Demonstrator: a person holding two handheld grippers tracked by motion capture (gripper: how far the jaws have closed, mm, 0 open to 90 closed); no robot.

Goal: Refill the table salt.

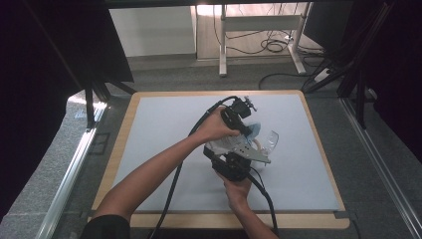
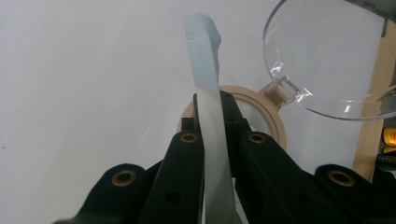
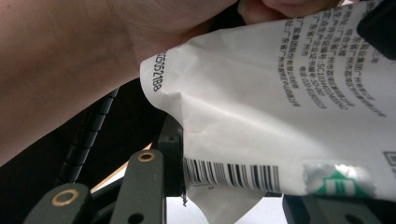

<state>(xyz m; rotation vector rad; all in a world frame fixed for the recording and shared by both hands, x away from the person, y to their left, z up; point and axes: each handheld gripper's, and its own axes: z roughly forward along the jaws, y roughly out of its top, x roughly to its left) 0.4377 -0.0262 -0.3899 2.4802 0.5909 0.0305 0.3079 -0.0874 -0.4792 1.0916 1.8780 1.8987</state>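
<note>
Right now your two claws share one thing: a white printed packet (image 1: 234, 145) held up over the middle of the bench (image 1: 164, 124), just below centre in the high view. Your left claw (image 1: 245, 130) comes at it from above. In the left gripper view its black jaws are pressed together on the packet's thin pale-blue sealed edge (image 2: 208, 107), which runs as a narrow strip straight up the middle of that frame, edge-on to the camera. Your right claw (image 1: 234, 162) sits directly below it in the high view, close enough that the two bodies nearly meet. In the right gripper view the packet's barcoded lower border (image 3: 233, 175) lies across the gap between the jaws, with the left jaw against it at lower centre; the far jaw is mostly out of frame, so it looks like a pinch on that border, though you cannot confirm both pads from here.

So the packet's long axis runs between the claws, top edge in the left, bottom edge in the right, and any pull or tear will act along that line.

Beyond the packet, toward the right of centre in the high view, a roll of beige tape (image 2: 275, 123) lies flat on the bench with a clear plastic cup (image 2: 327, 56) on its side touching it. Both lie just past your left claw's tips, so keep the packet's travel away from that side.
</note>
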